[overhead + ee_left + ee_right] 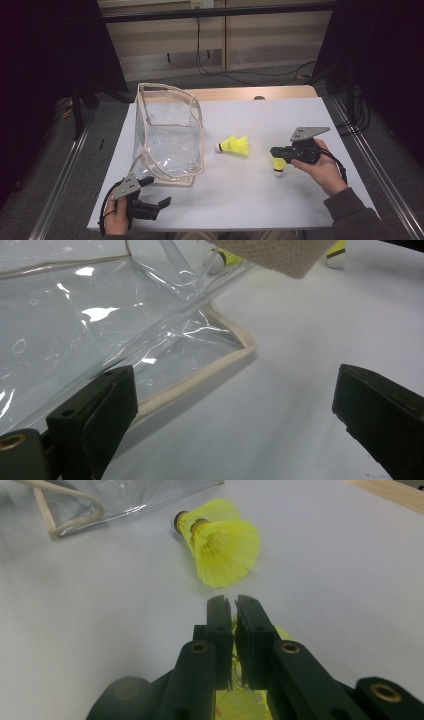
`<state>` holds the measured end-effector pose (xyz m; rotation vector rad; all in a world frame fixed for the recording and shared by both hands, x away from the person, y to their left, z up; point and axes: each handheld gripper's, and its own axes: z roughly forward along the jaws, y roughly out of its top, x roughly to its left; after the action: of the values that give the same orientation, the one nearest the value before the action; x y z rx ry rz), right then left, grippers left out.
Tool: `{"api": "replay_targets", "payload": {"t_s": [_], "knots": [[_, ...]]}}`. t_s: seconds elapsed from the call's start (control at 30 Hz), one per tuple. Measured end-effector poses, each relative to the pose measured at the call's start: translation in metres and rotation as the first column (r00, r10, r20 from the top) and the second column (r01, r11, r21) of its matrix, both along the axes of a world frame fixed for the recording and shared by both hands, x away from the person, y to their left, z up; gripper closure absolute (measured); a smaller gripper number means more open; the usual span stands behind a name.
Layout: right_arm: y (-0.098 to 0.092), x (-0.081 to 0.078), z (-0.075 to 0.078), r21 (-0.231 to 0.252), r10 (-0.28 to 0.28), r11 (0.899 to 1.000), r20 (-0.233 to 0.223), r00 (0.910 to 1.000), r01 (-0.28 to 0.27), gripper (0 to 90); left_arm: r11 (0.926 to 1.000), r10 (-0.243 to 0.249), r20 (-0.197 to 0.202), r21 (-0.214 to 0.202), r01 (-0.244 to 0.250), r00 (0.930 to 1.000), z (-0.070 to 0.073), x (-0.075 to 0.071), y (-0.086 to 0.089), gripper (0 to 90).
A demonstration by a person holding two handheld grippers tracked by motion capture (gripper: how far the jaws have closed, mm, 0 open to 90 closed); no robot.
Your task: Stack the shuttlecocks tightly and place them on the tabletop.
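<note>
1. The right tool (278, 159) is seen at about 3 o'clock on the white surface (300, 200), held in the person's right hand (322, 167).
2. Its jaws are nearly closed, and the thin yellow skirt of a shuttlecock (278, 166) is pinched between them; in the right gripper view the yellow mesh (242, 700) is seen under the jaws.
3. The held shuttlecock hangs below the tool with its white cork end pointing down toward the surface.
4. A loose pair of yellow shuttlecocks (235, 146) lies near the middle of the surface, at about 9 o'clock from the right tool and well apart from it.
5. A clear plastic bag (167, 135) with beige trim stands at about 9 o'clock on the surface.
6. The left tool (150, 200) is held at about 7 o'clock, just beside the bag's near corner; its jaws are spread wide and nothing is gripped.
</note>
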<state>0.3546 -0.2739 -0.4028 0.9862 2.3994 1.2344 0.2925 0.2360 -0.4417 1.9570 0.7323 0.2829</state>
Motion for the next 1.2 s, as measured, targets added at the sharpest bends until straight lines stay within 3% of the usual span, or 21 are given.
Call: {"api": "replay_targets", "payload": {"t_s": [0.2,0.3,0.47,0.93,1.2], "knots": [[-0.006,-0.007,0.002,0.02,0.002,1.0,-0.01,1.0,-0.002,75.9,1.0,0.001,0.002,-0.003,-0.001,1.0,0.0,0.0,-0.001,3.9],[-0.009,-0.01,0.004,0.009,-0.002,1.0,-0.009,1.0,0.002,75.1,1.0,0.001,0.001,-0.004,-0.001,1.0,0.0,0.0,-0.001,3.8],[-0.019,-0.013,0.007,0.032,-0.009,0.999,-0.023,0.9997,0.009,74.7,1.0,0.002,0.004,-0.003,-0.002,1.0,0.0,0.0,-0.001,3.9],[-0.049,-0.019,0.001,0.037,-0.063,0.997,-0.043,0.9971,0.064,73.1,1.0,0.001,0.004,-0.004,-0.001,1.0,0.0,0.0,-0.001,3.5],[-0.054,-0.021,-0.006,0.043,-0.087,0.995,-0.041,0.9954,0.089,66.1,1.0,0.001,0.004,-0.003,-0.001,1.0,0.0,0.0,-0.001,3.6]]}}
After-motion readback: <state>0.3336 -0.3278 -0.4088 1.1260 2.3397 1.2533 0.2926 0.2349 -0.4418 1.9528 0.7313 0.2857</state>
